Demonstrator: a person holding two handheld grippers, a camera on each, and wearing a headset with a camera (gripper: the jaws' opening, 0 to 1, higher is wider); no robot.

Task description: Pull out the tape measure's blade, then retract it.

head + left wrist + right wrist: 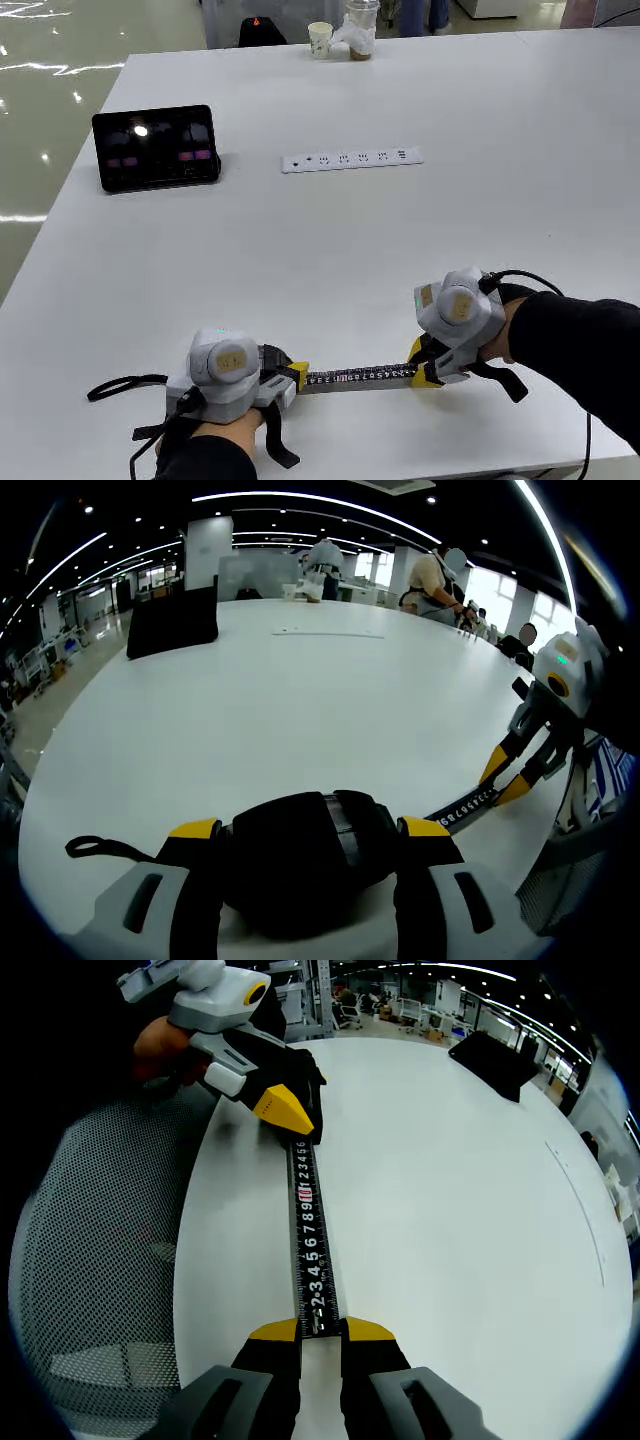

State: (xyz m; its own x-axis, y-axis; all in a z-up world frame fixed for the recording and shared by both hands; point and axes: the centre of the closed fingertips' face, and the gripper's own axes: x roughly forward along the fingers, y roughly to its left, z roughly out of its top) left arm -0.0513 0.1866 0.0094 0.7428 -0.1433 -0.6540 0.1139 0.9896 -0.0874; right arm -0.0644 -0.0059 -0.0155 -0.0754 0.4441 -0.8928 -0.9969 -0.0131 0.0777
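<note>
A white table (350, 230) is taking up most of the head view. A dark tablet (156, 147) is standing propped near its left edge, and a white power strip (351, 159) is lying flat in the middle, well apart from the work.

At the near edge, the left gripper (295, 375) (310, 828) is clamping its jaws around the black tape measure case (300, 855) (275, 360), which is resting on the table. The right gripper (418, 365) (320, 1330) is pinching the end of the blade (308, 1230) (360, 376) (462, 808), its yellow tips pressing together over it.

The blade is running straight between the two grippers, low over the tabletop and possibly touching it. A paper cup (320, 38) is standing at the far edge.
</note>
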